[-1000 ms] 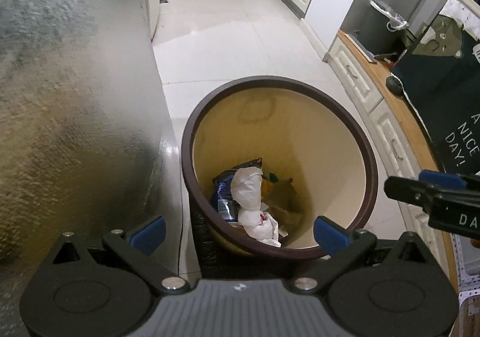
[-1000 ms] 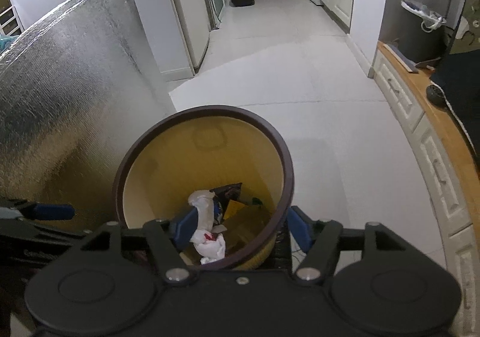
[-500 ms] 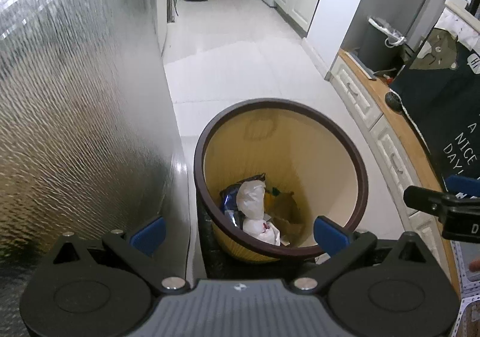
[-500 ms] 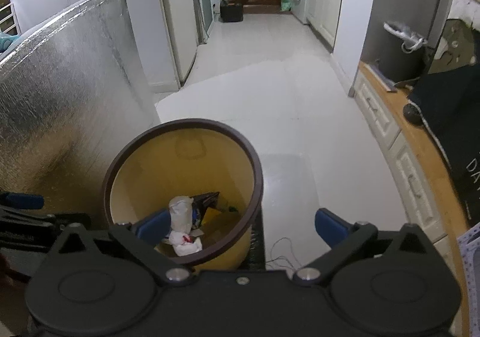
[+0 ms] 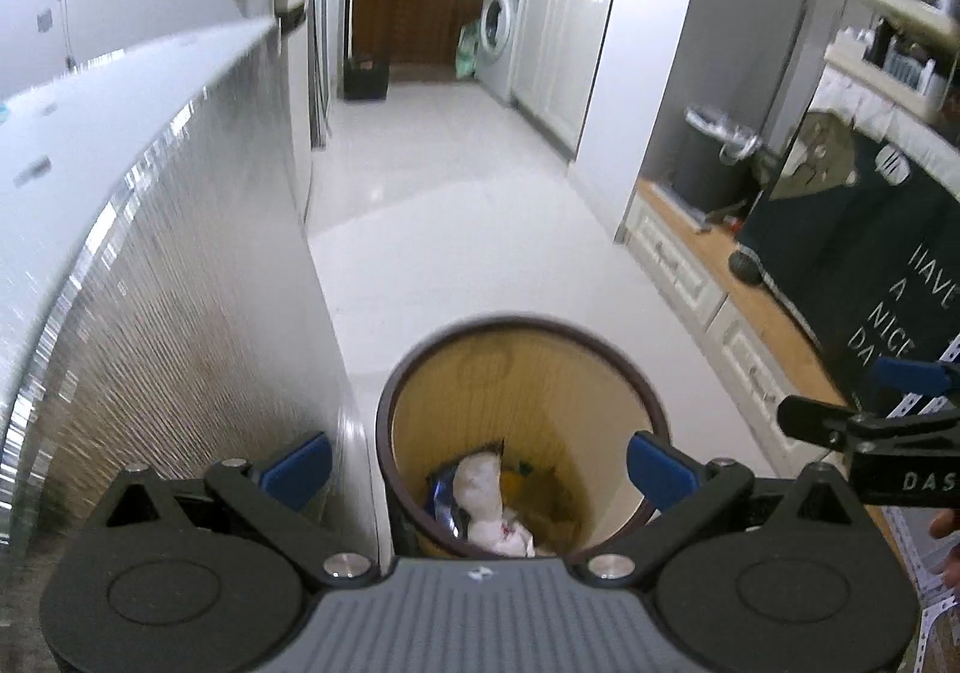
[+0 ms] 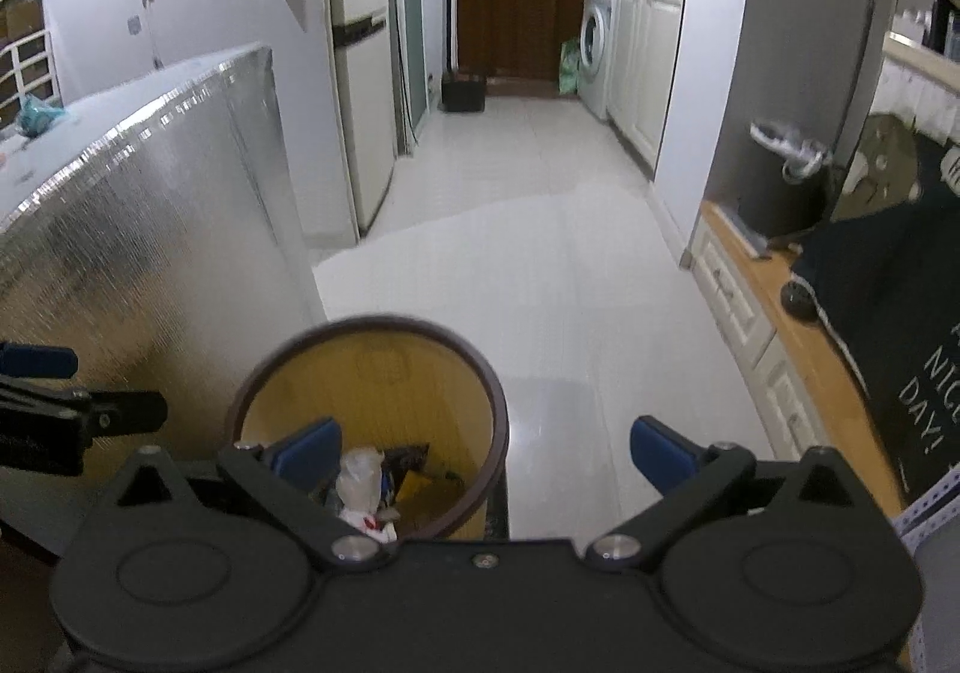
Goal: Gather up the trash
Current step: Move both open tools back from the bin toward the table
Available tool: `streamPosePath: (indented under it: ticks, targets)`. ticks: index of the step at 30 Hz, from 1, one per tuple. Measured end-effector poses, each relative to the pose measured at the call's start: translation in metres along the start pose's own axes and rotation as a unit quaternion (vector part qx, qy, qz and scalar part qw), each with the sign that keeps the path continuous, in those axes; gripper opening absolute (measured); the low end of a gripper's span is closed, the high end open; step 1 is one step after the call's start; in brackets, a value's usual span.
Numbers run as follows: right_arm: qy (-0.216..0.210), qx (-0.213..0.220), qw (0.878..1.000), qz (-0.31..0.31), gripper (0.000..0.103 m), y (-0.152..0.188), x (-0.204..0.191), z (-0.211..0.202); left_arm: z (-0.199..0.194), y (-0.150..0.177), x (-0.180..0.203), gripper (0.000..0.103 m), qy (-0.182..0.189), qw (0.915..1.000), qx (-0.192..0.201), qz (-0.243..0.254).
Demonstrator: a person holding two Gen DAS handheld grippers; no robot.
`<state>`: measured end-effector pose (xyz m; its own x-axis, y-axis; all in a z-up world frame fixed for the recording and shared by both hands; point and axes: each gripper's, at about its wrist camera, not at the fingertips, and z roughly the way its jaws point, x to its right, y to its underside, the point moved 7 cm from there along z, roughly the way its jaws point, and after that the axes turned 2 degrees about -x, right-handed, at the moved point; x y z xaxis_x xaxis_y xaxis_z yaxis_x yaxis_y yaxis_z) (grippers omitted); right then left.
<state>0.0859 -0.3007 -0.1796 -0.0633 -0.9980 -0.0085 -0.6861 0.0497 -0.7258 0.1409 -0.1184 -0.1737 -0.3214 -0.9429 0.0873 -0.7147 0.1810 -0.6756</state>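
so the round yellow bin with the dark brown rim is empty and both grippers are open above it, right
Not empty. The left wrist view shows crumpled white paper and wrappers lying in the round yellow bin with the dark brown rim. Both the left gripper and right gripper are open above it.

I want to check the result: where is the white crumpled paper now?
In both wrist views, the white crumpled paper lies inside the yellow bin, beside the silver foil panel.

Both tongs look alike: the left tongs (image 5: pixel 477 466) have a ribbed grey housing flanked by two round black discs, black linkage arms with silver screw heads, and blue pads (image 5: pixel 659 468) on the tips. The right tongs (image 6: pixel 485 451) are all black, with white lettering on the side.
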Motion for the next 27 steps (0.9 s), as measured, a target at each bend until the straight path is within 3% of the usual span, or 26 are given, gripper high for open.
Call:
streamPosePath:
  ticks: [12, 19, 27]
  targets:
    - [-0.019, 0.109, 0.994, -0.019, 0.103, -0.051, -0.022, -0.058, -0.080, -0.042, 0.002, 0.103, -0.006, 0.9930, 0.117, 0.017]
    - [-0.054, 0.170, 0.983, -0.036, 0.103, -0.086, -0.057, -0.079, -0.131, -0.058, -0.031, 0.103, -0.052, 0.9824, 0.179, 0.009]
    - [-0.105, 0.210, 0.969, -0.081, 0.103, -0.124, -0.123, -0.089, -0.181, -0.070, -0.090, 0.103, -0.117, 0.9691, 0.217, -0.001]
